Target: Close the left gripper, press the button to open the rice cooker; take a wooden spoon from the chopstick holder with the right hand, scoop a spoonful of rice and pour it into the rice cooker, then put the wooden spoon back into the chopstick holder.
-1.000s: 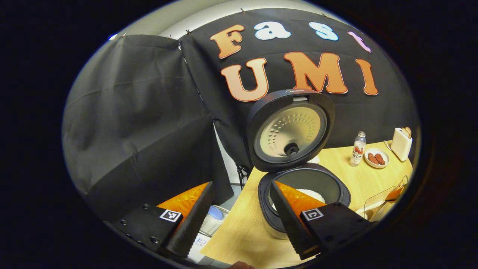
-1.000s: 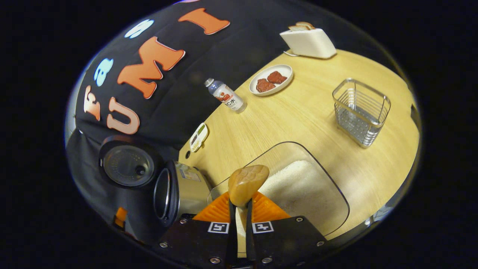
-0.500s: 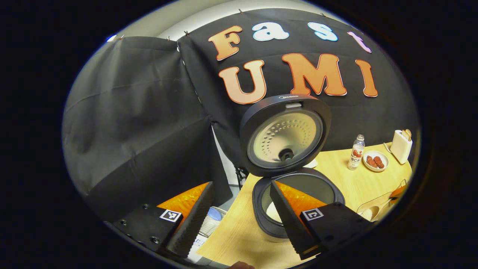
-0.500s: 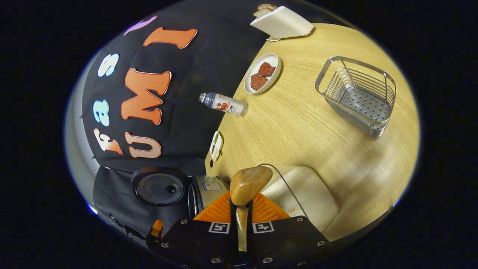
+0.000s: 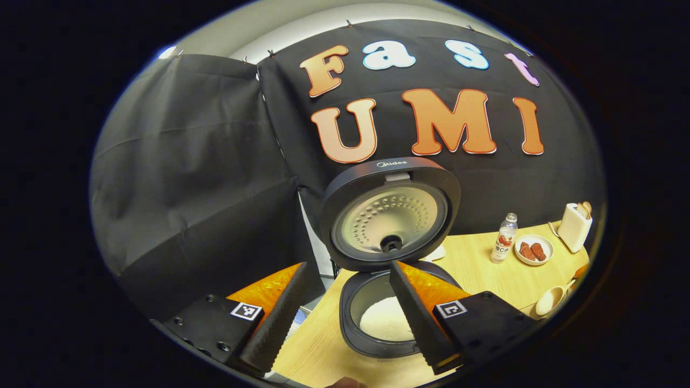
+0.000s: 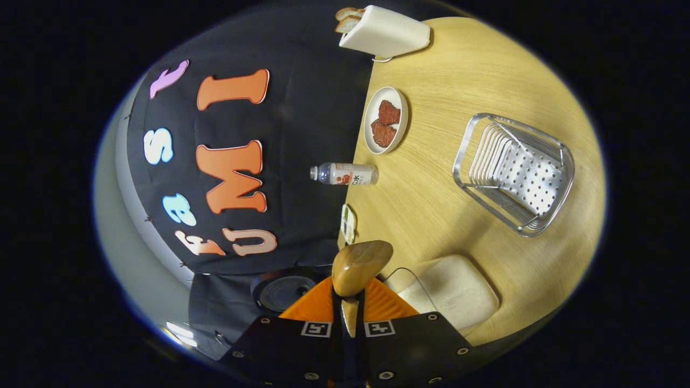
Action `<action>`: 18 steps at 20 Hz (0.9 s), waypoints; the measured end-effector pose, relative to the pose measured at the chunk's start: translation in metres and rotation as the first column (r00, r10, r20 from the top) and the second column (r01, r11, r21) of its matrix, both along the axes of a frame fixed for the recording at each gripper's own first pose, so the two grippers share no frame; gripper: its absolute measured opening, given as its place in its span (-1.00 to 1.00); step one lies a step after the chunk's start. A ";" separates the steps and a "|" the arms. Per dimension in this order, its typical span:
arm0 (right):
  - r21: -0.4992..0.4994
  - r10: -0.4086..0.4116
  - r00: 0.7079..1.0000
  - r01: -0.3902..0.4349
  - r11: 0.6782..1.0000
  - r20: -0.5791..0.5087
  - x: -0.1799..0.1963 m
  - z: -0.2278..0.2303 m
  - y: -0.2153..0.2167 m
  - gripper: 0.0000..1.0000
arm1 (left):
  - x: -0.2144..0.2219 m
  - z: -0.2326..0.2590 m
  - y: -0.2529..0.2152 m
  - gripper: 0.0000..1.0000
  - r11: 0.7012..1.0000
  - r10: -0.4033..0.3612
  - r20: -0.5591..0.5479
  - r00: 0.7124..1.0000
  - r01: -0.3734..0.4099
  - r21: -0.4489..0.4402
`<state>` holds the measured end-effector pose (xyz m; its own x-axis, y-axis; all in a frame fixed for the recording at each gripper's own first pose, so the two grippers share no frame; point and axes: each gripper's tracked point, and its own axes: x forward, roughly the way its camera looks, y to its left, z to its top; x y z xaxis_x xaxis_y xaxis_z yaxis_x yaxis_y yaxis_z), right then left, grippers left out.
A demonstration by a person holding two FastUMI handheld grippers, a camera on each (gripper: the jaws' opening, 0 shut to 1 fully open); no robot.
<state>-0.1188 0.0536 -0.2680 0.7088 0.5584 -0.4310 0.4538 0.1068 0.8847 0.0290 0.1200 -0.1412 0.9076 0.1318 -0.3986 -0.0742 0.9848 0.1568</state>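
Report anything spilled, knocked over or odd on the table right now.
Nothing stands out. The rice cooker sits open with rice inside, no grains show on the table, and the bottle stands upright beside the plate. The right gripper clamps the wooden spoon.

Rice (image 5: 385,326) lies in the rice cooker (image 5: 377,323); bottle (image 5: 503,246) stands beside plate (image 5: 533,250).

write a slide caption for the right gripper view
Right gripper shut on the wooden spoon, above the rice container; empty wire chopstick holder beyond.
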 end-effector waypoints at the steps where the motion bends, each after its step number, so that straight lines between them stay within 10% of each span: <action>1: 0.031 -0.010 1.000 0.009 0.999 0.012 0.006 0.009 0.000 -0.84 | 0.000 0.001 0.002 0.93 1.000 0.011 0.004 1.000 -0.011 -0.002; 18: 0.045 0.277 0.949 -0.287 0.957 0.148 0.114 0.085 0.191 -0.84 | -0.043 0.009 0.090 1.00 0.979 0.203 0.070 0.977 -0.201 -0.036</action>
